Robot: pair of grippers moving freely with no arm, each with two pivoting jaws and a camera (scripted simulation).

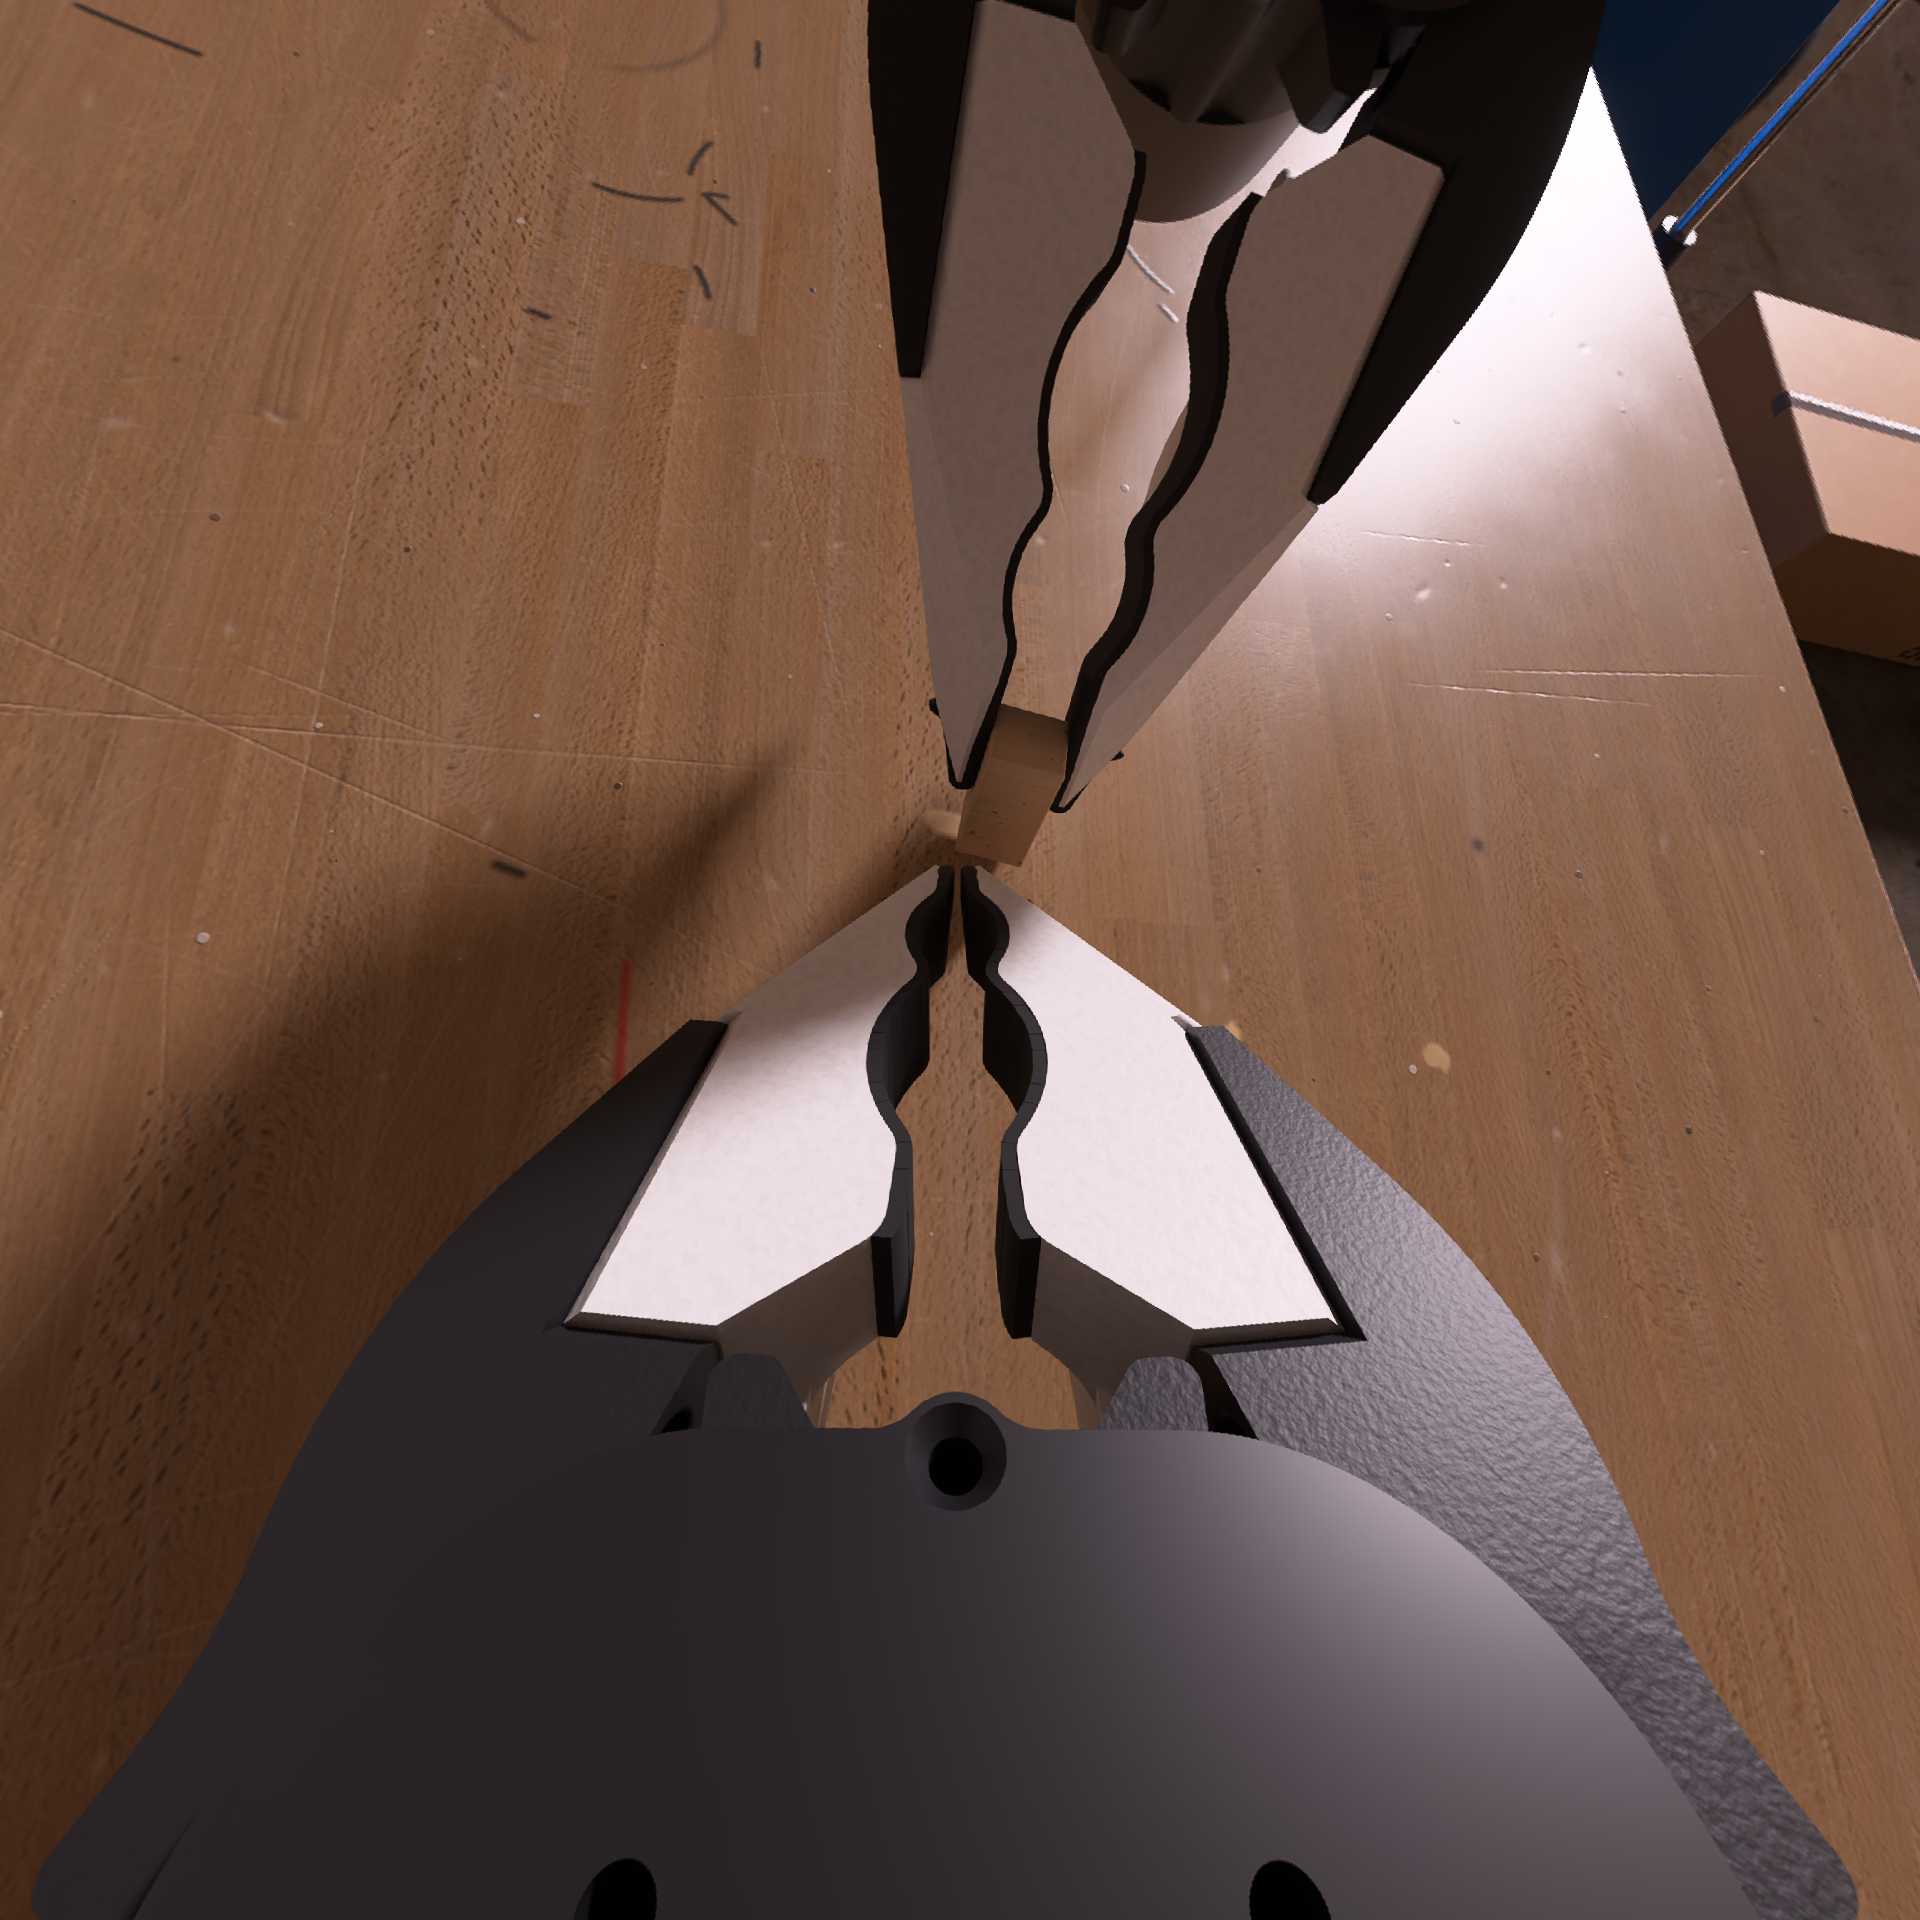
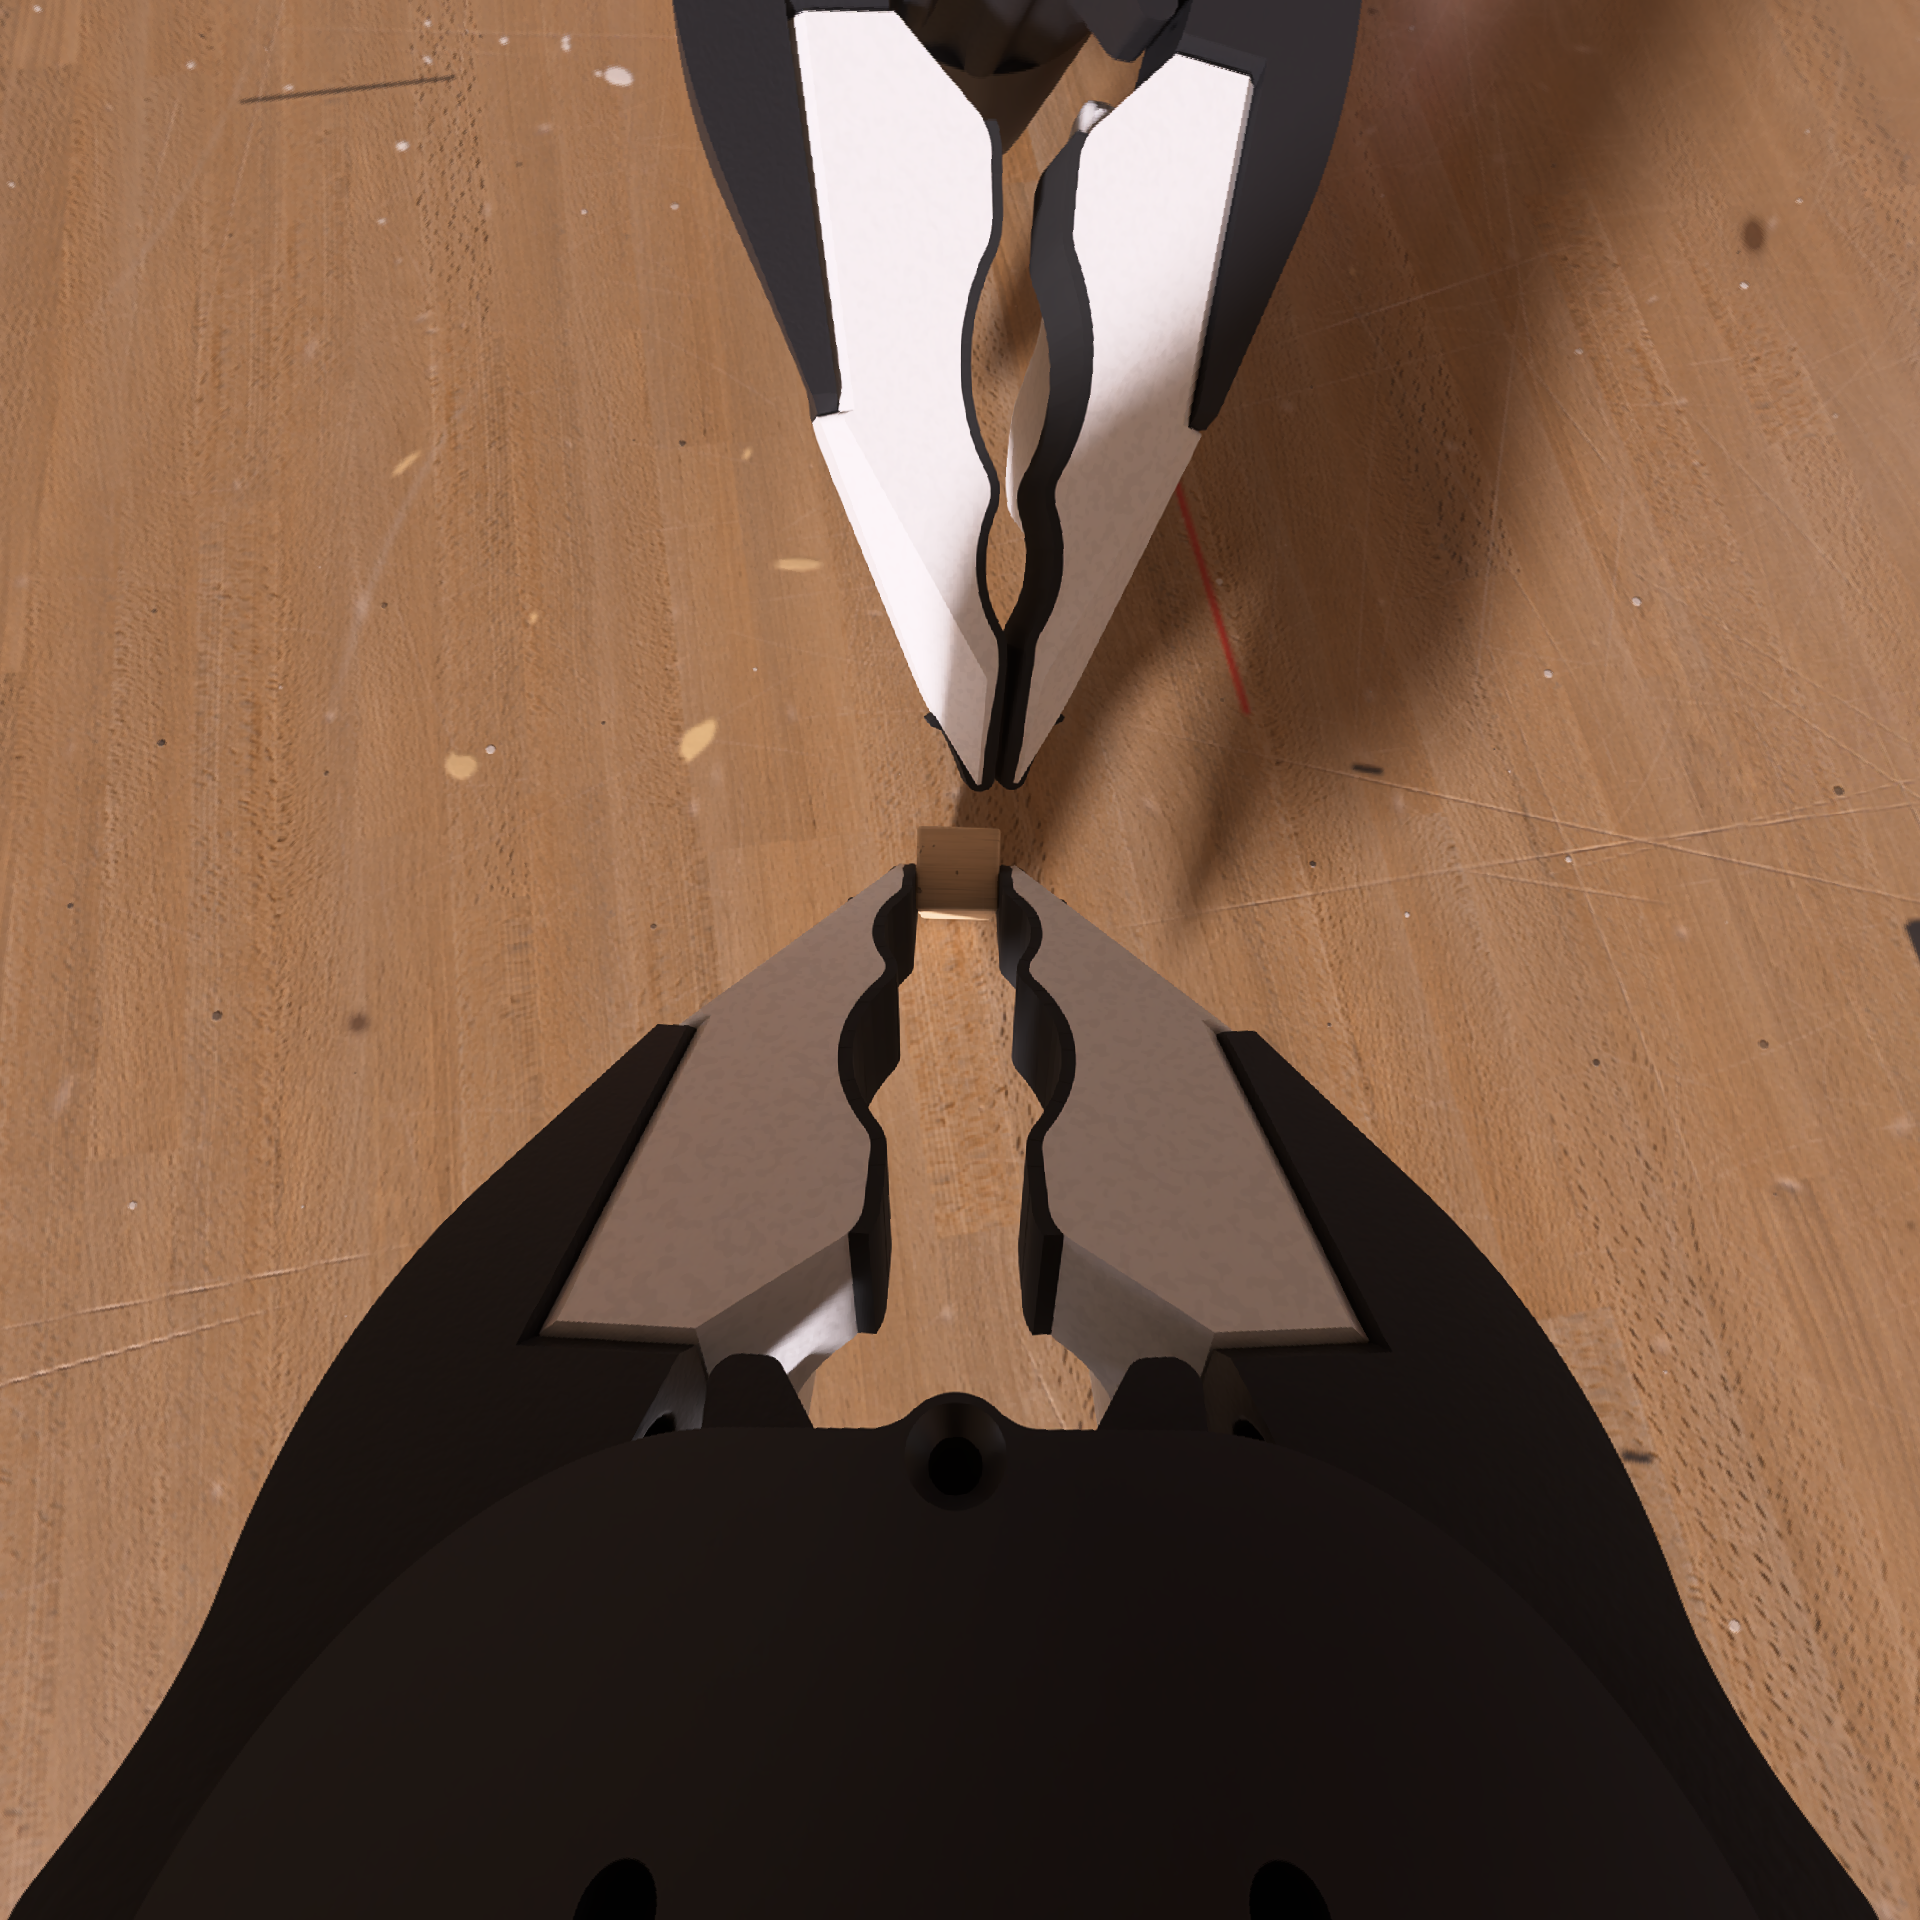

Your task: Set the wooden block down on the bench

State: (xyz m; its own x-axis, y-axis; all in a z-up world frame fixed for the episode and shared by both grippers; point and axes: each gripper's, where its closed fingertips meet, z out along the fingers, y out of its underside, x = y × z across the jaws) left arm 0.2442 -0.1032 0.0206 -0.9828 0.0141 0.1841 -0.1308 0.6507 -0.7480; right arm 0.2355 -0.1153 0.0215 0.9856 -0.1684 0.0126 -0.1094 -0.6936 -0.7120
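Now clamped between right gripper tips: small pale wooden block, above scratched brown wooden bench. Left gripper pinched together, empty, just beside block.

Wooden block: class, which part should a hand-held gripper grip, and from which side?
Grip the wooden block across its two flat, parallel side faces, coming along the bench as the right hand-held gripper does; that width fits between the fingertips.

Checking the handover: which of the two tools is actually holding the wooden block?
The right tool: its fingertips clamp the wooden block between them. The left tool is shut on nothing, its tips just short of the block.
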